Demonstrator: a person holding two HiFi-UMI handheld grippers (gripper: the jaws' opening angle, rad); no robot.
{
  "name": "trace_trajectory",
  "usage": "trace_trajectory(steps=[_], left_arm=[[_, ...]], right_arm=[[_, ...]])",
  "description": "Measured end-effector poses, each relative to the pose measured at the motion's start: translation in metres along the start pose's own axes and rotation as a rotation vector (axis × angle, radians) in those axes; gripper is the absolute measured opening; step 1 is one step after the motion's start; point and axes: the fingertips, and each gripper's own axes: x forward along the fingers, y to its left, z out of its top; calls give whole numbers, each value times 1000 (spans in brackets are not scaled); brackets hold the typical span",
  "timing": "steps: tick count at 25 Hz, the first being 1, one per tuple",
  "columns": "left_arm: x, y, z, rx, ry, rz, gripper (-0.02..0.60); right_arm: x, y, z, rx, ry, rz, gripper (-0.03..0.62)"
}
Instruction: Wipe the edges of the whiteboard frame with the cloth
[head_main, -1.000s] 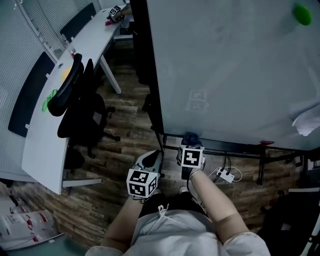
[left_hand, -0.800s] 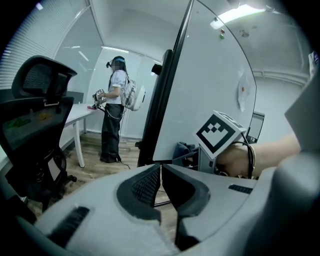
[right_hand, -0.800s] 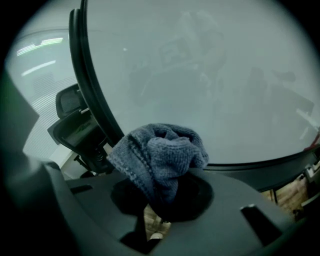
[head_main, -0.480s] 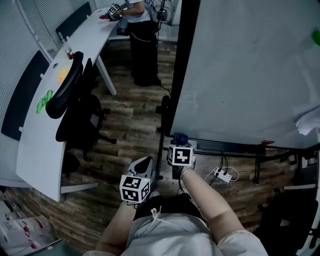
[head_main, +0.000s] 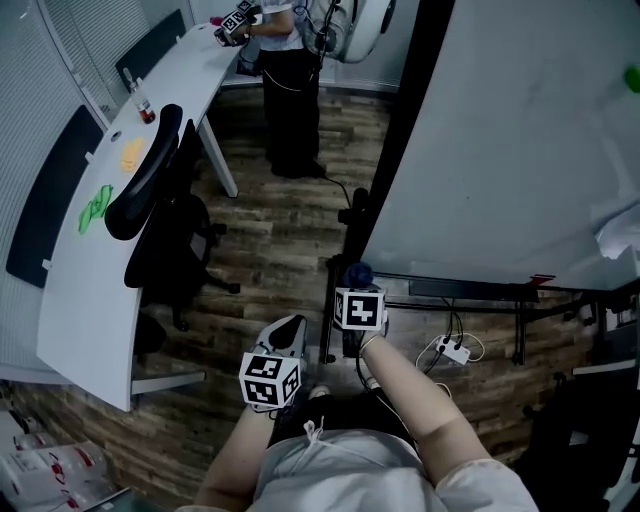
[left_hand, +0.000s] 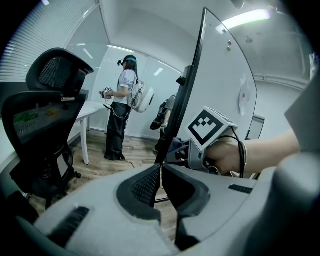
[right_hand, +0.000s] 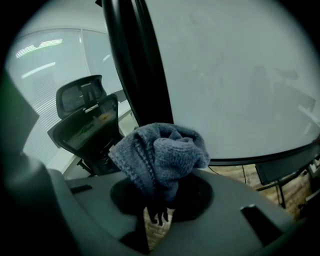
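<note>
Though bunched — grey ribbed-knit cloth (right_hand: 160, 152)

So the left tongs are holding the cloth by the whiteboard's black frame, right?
Not quite. It is the right tongs that hold the cloth, as the right gripper view shows. The left tongs are shut with nothing in them. The cloth is indeed by the black frame.

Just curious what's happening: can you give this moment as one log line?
right gripper: shut on grey knitted cloth | cloth: at lower corner of black whiteboard frame | left gripper: shut, empty
</note>
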Motion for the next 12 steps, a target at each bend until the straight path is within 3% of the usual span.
trace_trajectory(steps=[8,12], left_arm=[[2,-31,16,9,-14,-82,25],[1,-67,53,30,-84,-138,25]], right_arm=[[-55,-21,-7,1,-40,-25,77],[-103,-26,17,-43,-151,11,77]])
